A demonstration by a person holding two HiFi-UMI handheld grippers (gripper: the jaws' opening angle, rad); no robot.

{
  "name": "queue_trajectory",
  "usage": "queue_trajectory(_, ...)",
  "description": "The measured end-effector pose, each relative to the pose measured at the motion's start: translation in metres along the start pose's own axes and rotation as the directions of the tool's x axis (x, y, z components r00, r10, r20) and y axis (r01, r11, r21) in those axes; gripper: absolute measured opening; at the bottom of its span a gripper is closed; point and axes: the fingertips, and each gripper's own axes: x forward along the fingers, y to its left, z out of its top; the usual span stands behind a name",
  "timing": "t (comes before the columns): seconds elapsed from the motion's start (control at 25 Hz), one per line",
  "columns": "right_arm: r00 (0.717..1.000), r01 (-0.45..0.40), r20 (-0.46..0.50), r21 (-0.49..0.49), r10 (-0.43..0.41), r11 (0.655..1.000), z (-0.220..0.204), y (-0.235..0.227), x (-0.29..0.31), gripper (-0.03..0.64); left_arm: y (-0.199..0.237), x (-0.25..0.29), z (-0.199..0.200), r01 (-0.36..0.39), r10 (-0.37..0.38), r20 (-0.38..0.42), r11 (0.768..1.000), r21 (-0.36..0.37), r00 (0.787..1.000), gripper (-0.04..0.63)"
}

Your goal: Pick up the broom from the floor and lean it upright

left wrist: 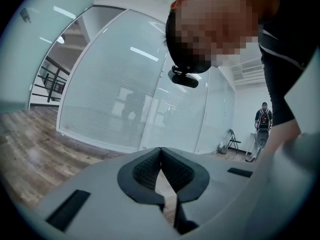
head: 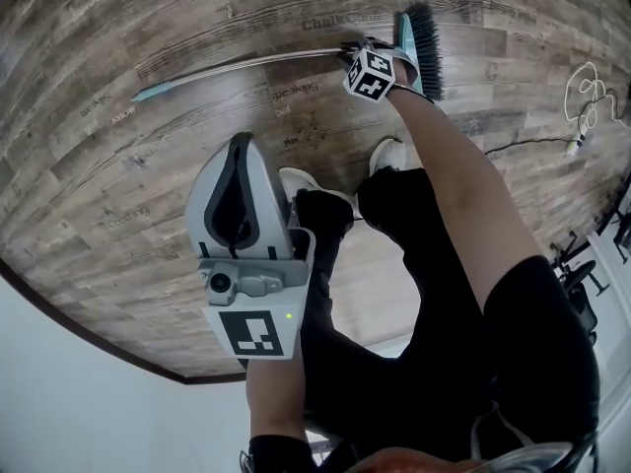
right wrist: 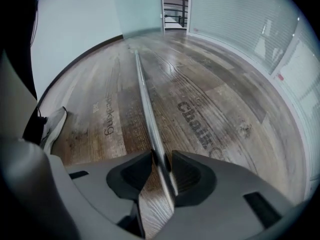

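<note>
The broom (head: 246, 64) lies flat on the wood floor (head: 118, 215). It is well away from the floor edge that meets the white wall, and its long axis runs side to side across the top of the head view. The brush head (head: 422, 52) is at your right, and the thin handle tapers off to your left.

Your right gripper (head: 367, 59) is down at the handle, just beside the brush head, and points steeply at the floor. Your left gripper (head: 240, 156) hangs high in front of you and well apart from the broom, so the right is much the nearer one.

The right gripper view shows what the coming move depends on. The handle (right wrist: 145, 99) runs straight out along the line of the right gripper (right wrist: 162, 159) and sits in the gap between its jaws. The jaws stand fairly wide, one on each side of the handle, and as far as I can judge the pads aren't pressing on it yet. You are lined up, and closing is what is left before any lift.

Only the head view shows how close to the brush end you are. A grip there would likely leave the long handle swinging as you raise it.

The right gripper view leaves out the brush head, but it shows your shoe (right wrist: 52, 126) off to the side, clear of the handle. In the left gripper view, the left gripper (left wrist: 161, 151) has its jaws together with nothing between them. That view shows only a glass partition, none of the broom.
</note>
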Motion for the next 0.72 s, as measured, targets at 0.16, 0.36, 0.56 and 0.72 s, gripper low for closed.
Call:
queue_trajectory(0.16, 0.999, -0.034, -0.005, 0.009, 0.035, 0.999, -0.002, -0.002, 0.004, 0.127, 0.006, -0.009, 0.013, -0.004, 0.002, 0.032, 0.999, 0.041, 0.999, 0.018)
queue_trajectory(0.36, 0.999, -0.041, -0.029, -0.055, 0.04, 0.998, -0.008, 0.003, -0.004, 0.094, 0.004, -0.019, 0.001, -0.026, 0.026, -0.006, 1.0, -0.004, 1.0, 0.018)
queue_trajectory(0.56, 0.999, 0.007, 0.032, 0.09, -0.01, 0.996, -0.005, 0.0, -0.032, 0.084, -0.021, -0.029, -0.008, 0.004, 0.003, -0.051, 0.993, 0.122, 0.999, 0.018)
queue_trajectory(0.72, 0.989, 0.044, 0.13, 0.165, -0.066, 0.985, 0.008, -0.006, -0.073, 0.083, -0.049, -0.038, -0.02, 0.043, -0.023, -0.118, 0.985, 0.166, 0.993, 0.018)
